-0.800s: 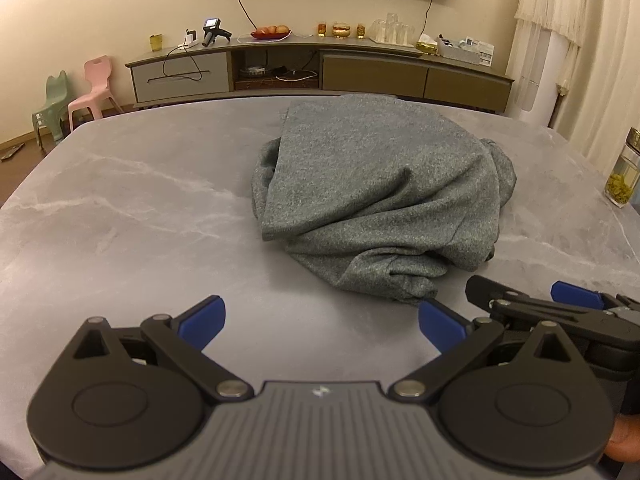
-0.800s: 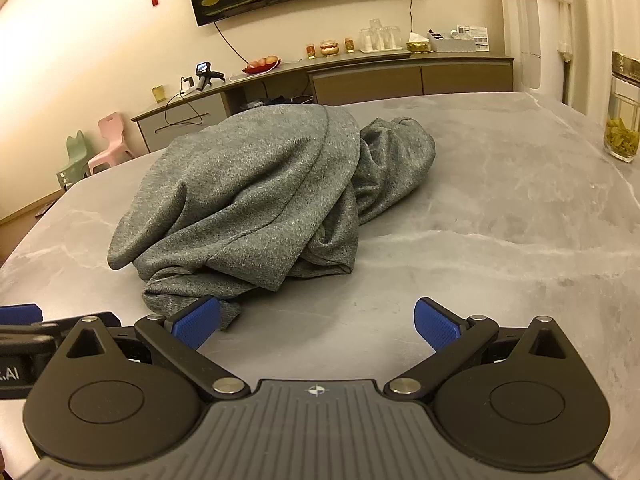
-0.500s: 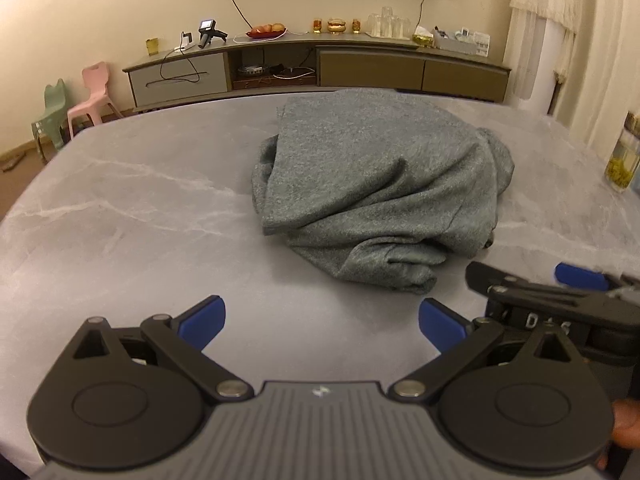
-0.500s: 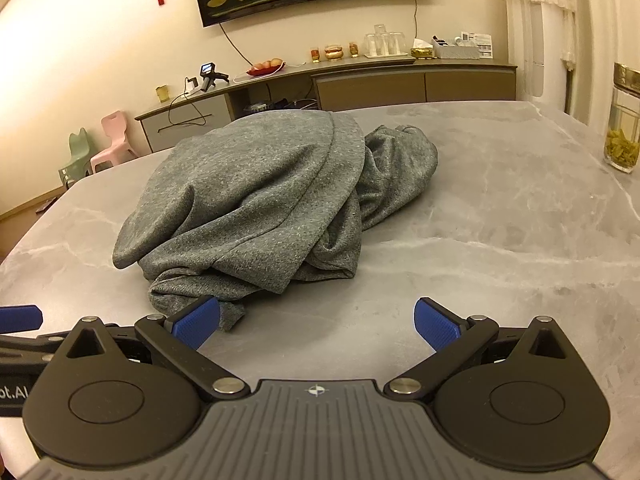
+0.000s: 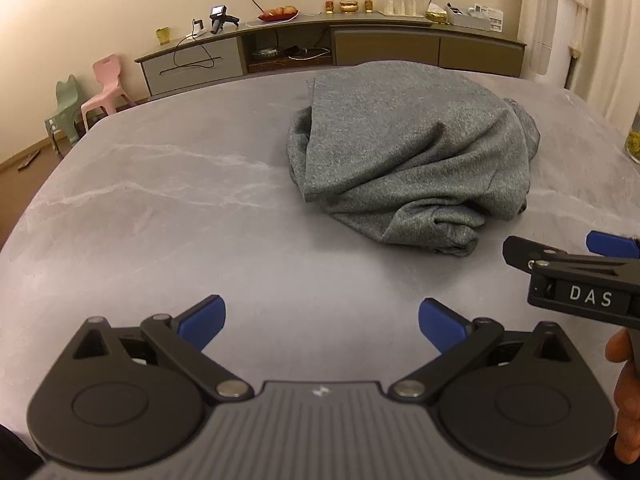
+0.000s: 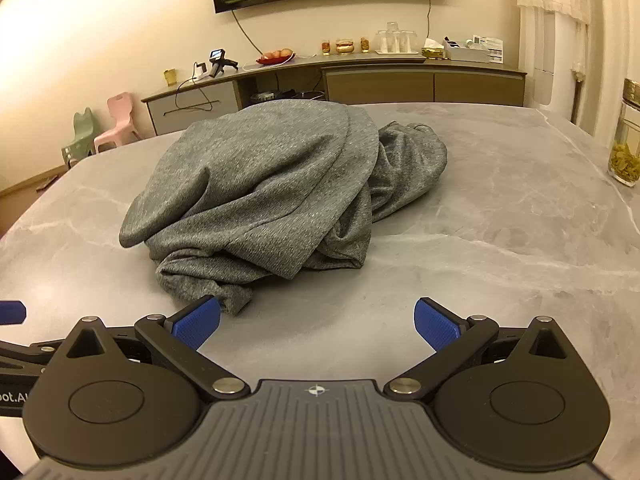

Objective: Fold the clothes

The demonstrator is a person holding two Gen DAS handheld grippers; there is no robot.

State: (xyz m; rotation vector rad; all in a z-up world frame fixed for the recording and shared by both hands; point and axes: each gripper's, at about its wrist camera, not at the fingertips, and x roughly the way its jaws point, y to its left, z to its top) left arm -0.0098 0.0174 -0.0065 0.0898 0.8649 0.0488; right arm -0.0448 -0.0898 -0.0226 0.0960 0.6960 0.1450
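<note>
white capital letters "das" stand on the side of the black right gripper (image 5: 580, 276), seen at the right edge of the left wrist view, on a flat black panel of its body. in the right wrist view, white letters cut off by the picture's left edge read "oot.a", followed by one more stroke, on the side of the black left gripper (image 6: 12, 340). small printed cards (image 6: 486, 42) stand at the far right of the long grey-brown sideboard (image 6: 400, 76), but their print is too small to read.
</note>
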